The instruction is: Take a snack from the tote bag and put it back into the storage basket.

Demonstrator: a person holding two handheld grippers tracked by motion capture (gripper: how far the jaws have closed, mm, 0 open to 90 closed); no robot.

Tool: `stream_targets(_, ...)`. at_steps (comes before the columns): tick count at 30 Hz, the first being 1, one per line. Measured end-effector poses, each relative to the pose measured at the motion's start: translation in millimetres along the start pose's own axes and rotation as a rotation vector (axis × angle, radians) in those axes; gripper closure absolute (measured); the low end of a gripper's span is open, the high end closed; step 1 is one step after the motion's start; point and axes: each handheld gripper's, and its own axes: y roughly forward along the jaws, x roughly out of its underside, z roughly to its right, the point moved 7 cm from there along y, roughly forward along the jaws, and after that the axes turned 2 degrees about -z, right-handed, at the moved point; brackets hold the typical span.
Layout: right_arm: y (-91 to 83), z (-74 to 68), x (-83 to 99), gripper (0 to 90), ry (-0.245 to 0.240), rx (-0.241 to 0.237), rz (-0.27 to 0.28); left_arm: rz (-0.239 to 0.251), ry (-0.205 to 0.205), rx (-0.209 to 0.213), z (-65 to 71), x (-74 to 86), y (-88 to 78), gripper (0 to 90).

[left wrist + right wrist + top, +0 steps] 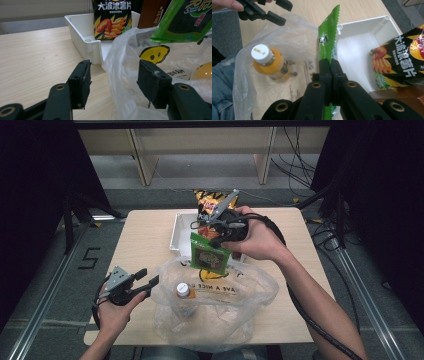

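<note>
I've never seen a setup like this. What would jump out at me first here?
Most likely the bright green snack packet, pinched shut in the right tongs and hanging above the mouth of a clear plastic bag near the table's front edge. Inside that bag stands an orange drink bottle with a white cap. Behind it, a white bin holds a black chip bag.

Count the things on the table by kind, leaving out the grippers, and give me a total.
Snack packets: 2, the green packet and the black chips bag
Drink bottles: 1, the orange bottle
Plastic bags: 1, the clear bag
White bins: 1, the bin
Brown boxes: 1, the brown box
Total: 6
</note>
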Motion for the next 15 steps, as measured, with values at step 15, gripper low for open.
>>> stream_targets(15,-9.9,13.4,-13.9,90.0,0.038,0.029,0.051,-0.001,-0.003,0.005,0.3,0.7,1.2,43.7)
